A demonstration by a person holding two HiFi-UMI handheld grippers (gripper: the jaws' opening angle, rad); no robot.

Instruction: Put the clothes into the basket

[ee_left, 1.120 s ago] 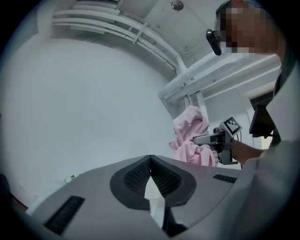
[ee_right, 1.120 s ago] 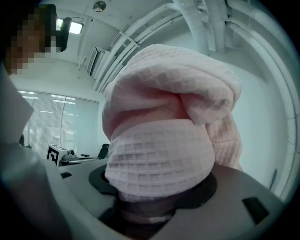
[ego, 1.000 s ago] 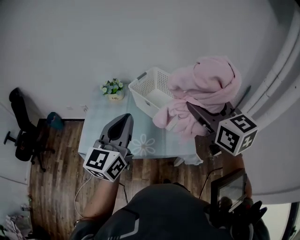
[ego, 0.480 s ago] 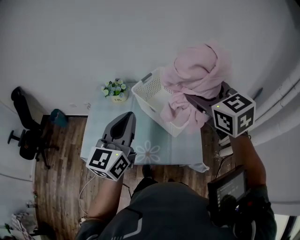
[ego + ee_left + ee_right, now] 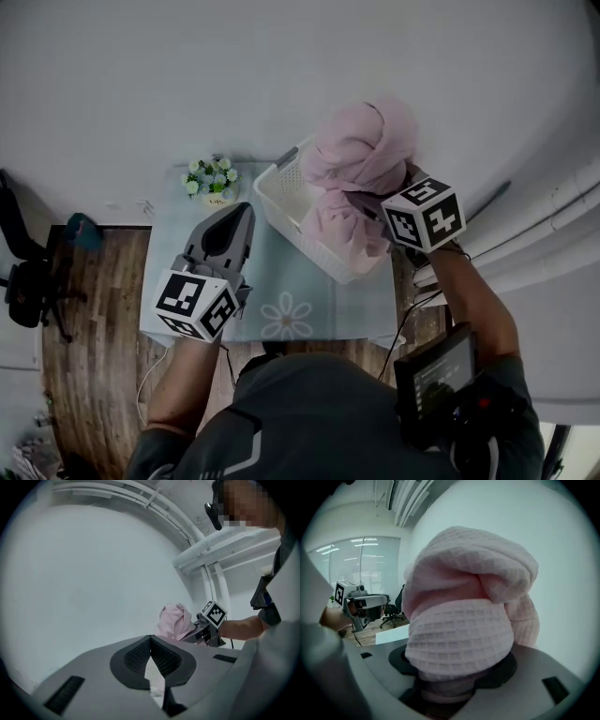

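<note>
A bundle of pink waffle-knit clothes [image 5: 361,150] hangs over the white perforated basket [image 5: 281,192], its lower folds inside the basket's far half. My right gripper [image 5: 377,194] is shut on this bundle, and the cloth [image 5: 464,606] fills the right gripper view and hides the jaw tips [image 5: 459,686]. My left gripper [image 5: 237,212] hovers over the table left of the basket, its jaws together and holding nothing. In the left gripper view [image 5: 151,640] the pink clothes [image 5: 174,619] and the right gripper [image 5: 206,629] show beyond the shut jaws.
The basket stands on a small table with a pale blue flowered cloth [image 5: 272,300]. A pot of flowers [image 5: 210,178] sits at its far left corner. A wall is right behind. Wooden floor and an office chair [image 5: 23,281] lie left; white curtain folds [image 5: 553,234] right.
My right gripper has carried the pink clothes up and leftward, from the table's right side to above the basket. The left gripper has stayed about where it was.
</note>
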